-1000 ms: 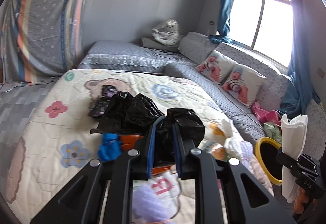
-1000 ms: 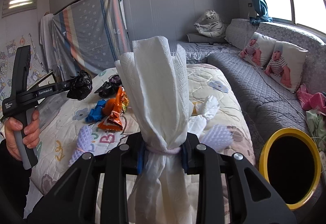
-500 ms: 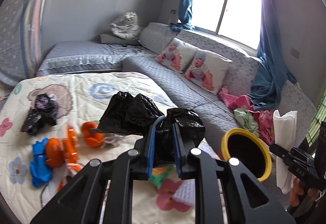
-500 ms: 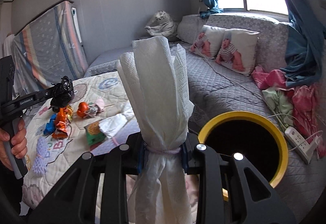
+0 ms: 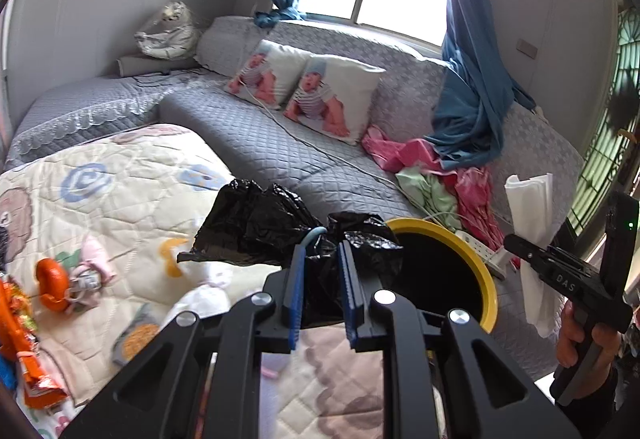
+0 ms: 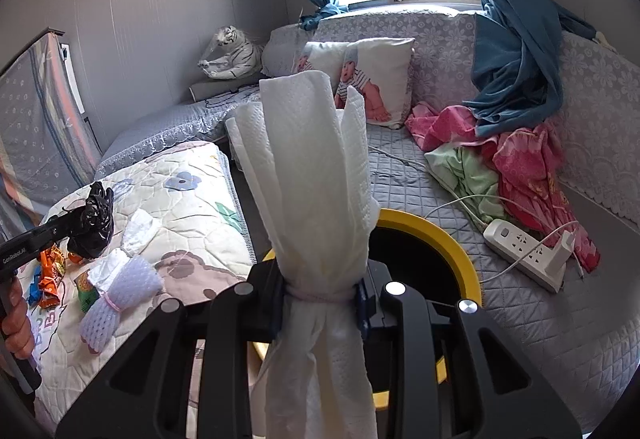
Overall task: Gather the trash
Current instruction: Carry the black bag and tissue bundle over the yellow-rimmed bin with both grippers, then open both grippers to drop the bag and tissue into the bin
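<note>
The left hand-held gripper [image 5: 322, 279] is clenching a crumpled black plastic bag [image 5: 256, 223]; the right hand-held gripper [image 6: 320, 295] is gripping a tied white paper-towel bundle [image 6: 308, 167], with the yellow-rimmed round bin [image 6: 440, 239] at its three o'clock.

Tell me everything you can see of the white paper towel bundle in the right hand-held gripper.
The white paper towel bundle is embossed, soft tissue, folded into long layers and cinched at the waist by a thin pinkish band. The right hand-held gripper is shut on it at that band. It stands roughly upright, its upper end fanning open, its lower end hanging crumpled below the jaws. In the right wrist view it hides part of the yellow-rimmed bin behind it.
</note>
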`<state>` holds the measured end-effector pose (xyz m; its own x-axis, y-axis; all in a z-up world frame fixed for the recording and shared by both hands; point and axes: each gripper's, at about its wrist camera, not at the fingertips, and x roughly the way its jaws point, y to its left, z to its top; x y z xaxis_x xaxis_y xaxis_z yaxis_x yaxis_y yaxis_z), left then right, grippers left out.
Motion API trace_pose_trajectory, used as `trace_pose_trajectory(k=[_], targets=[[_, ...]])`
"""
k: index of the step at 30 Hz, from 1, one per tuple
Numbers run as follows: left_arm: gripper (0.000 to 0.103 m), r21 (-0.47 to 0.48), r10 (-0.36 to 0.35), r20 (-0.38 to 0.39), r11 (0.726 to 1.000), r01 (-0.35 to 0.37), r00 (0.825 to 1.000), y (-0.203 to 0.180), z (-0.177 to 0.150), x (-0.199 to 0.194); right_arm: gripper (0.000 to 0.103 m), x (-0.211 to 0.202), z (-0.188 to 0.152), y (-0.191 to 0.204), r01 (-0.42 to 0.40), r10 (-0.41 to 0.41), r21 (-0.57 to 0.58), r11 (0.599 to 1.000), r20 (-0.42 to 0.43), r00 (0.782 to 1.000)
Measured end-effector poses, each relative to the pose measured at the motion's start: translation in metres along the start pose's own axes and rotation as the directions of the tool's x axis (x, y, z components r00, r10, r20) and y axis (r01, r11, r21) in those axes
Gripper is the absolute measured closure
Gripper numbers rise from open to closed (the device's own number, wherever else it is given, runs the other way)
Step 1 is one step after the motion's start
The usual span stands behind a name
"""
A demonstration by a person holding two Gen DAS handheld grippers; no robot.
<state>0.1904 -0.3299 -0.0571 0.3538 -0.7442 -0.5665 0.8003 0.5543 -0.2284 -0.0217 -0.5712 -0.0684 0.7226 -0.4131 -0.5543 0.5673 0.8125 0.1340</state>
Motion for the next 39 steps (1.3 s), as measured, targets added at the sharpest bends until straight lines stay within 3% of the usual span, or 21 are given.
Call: trace_pose_trajectory(k=[15, 22, 28, 30, 33, 39], targets=[[0.087, 0.068, -0.095, -0.143, 0.992, 0.105, 0.985, -0.072, 0.017, 0.128, 0.076, 0.052, -0.022, -0.061, 0.035, -0.026, 0.113, 0.993, -0.087, 0.996], [0.087, 0.024, -0.140, -0.201, 0.989, 0.148, 0.969, -0.091, 0.014, 0.168, 0.076, 0.072, -0.024, -0.079, 0.057, -0.040, 0.151, 0.987, -0.117, 0.992], [0.087, -0.017, -0.141, -0.218, 0.990, 0.141, 0.966, -0.097, 0.012, 0.182, 0.076, 0.075, -0.024, -0.088, 0.072, -0.051, 0.179, 0.981, -0.117, 0.992], [0.082, -0.035, -0.153, -0.221, 0.988, 0.149, 0.963, -0.097, 0.014, 0.184, 0.075, 0.075, -0.025, -0.089, 0.074, -0.052, 0.178, 0.981, -0.124, 0.991], [0.069, -0.035, -0.133, -0.209, 0.991, 0.128, 0.969, -0.101, 0.016, 0.183, 0.068, 0.076, -0.026, -0.089, 0.078, -0.056, 0.176, 0.981, -0.127, 0.990], [0.063, -0.064, -0.134, -0.189, 0.990, 0.124, 0.973, -0.098, 0.024, 0.177, 0.063, 0.076, -0.025, -0.091, 0.087, -0.066, 0.175, 0.981, -0.125, 0.990]])
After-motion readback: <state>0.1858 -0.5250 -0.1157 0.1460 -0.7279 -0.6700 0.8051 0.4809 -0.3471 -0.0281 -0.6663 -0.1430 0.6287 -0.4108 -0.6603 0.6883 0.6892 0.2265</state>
